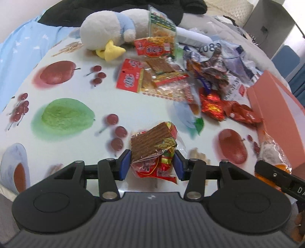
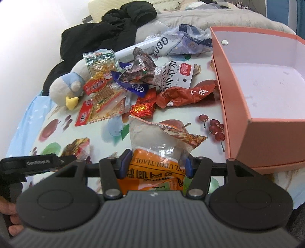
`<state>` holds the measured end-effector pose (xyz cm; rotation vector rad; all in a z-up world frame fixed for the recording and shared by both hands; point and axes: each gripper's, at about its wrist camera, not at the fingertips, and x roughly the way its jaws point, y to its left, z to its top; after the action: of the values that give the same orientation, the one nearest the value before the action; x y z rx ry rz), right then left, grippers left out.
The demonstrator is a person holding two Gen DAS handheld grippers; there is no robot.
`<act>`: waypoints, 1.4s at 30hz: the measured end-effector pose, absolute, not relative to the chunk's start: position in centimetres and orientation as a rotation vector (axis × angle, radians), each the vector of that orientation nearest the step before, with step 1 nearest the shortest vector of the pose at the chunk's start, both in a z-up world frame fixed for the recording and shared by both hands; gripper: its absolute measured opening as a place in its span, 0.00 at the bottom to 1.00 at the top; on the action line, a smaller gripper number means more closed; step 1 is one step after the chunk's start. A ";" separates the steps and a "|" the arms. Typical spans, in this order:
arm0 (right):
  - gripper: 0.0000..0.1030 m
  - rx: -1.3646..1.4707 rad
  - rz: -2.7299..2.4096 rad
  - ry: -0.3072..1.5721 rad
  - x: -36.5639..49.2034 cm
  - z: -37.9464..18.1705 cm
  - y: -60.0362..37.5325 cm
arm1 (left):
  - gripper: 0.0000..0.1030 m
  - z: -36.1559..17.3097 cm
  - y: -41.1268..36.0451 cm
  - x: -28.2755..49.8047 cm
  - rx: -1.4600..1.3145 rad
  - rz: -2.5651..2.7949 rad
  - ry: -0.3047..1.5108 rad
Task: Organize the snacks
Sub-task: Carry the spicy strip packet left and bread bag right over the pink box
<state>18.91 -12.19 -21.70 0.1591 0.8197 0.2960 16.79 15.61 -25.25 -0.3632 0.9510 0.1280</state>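
Note:
My left gripper (image 1: pixel 152 164) is shut on a clear and red packet of brown snack strips (image 1: pixel 152 145), held above the fruit-print cloth. My right gripper (image 2: pixel 154 165) is shut on an orange and clear snack bag (image 2: pixel 158 152), also lifted off the cloth. An open salmon-pink box (image 2: pixel 266 80) stands to the right of that bag, its white inside bare; the left wrist view shows its wall (image 1: pixel 276 106) at the right edge. A heap of mixed snack packets (image 1: pixel 183 76) lies in the middle of the cloth, beyond both grippers.
A white and blue plush penguin (image 1: pixel 106 32) lies at the far side by the heap. Black clothing (image 2: pixel 106 30) and a grey blanket (image 2: pixel 209 17) lie behind. A white roll marked with digits (image 2: pixel 144 45) and a crumpled blue-white bag (image 2: pixel 190 38) rest near the box. A hand (image 2: pixel 9 215) shows at lower left.

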 end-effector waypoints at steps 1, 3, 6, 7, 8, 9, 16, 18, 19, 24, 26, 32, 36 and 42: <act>0.56 0.159 0.299 0.815 18.7 -21.5 -12.3 | 0.51 -24.9 15.3 16.6 -0.363 0.119 0.947; 0.56 0.166 0.306 0.807 18.2 -21.1 -12.6 | 0.51 -24.2 14.6 16.4 -0.358 0.104 0.936; 0.56 0.160 0.313 0.781 17.6 -20.0 -12.9 | 0.51 -22.8 13.6 16.0 -0.348 0.083 0.916; 0.56 0.160 0.314 0.770 17.3 -19.6 -13.1 | 0.51 -22.2 13.2 15.9 -0.346 0.077 0.908; 0.56 0.163 0.315 0.762 17.1 -19.2 -13.3 | 0.51 -21.6 12.9 15.8 -0.347 0.070 0.897; 0.56 0.168 0.317 0.753 16.9 -18.8 -13.5 | 0.51 -20.8 12.6 15.7 -0.346 0.062 0.885; 0.56 0.146 0.333 0.673 14.6 -15.2 -15.3 | 0.51 -15.3 10.5 14.1 -0.321 0.010 0.793; 0.56 0.139 0.334 0.650 14.0 -14.3 -15.7 | 0.51 -13.8 9.9 13.5 -0.314 -0.007 0.770; 0.56 0.139 0.333 0.639 13.6 -13.8 -16.0 | 0.51 -13.1 9.5 13.2 -0.311 -0.013 0.760; 0.56 0.142 0.330 0.602 11.6 -12.0 -17.4 | 0.51 -10.3 7.9 11.8 -0.308 -0.052 0.709; 0.56 0.134 0.322 0.589 10.9 -11.4 -17.9 | 0.51 -9.5 7.1 11.2 -0.303 -0.069 0.694; 0.56 0.133 0.290 0.559 9.3 -10.1 -19.8 | 0.51 -8.4 4.7 9.9 -0.297 -0.125 0.672; 0.56 0.134 0.257 0.555 8.4 -9.8 -21.3 | 0.51 -8.2 3.0 9.7 -0.307 -0.170 0.674; 0.56 0.154 0.186 0.564 7.3 -10.1 -24.0 | 0.51 -8.6 0.5 10.2 -0.297 -0.229 0.693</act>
<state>7.28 -24.05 -10.08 0.1538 0.5640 0.1860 10.21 0.51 -8.55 -0.2969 0.6926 -0.2292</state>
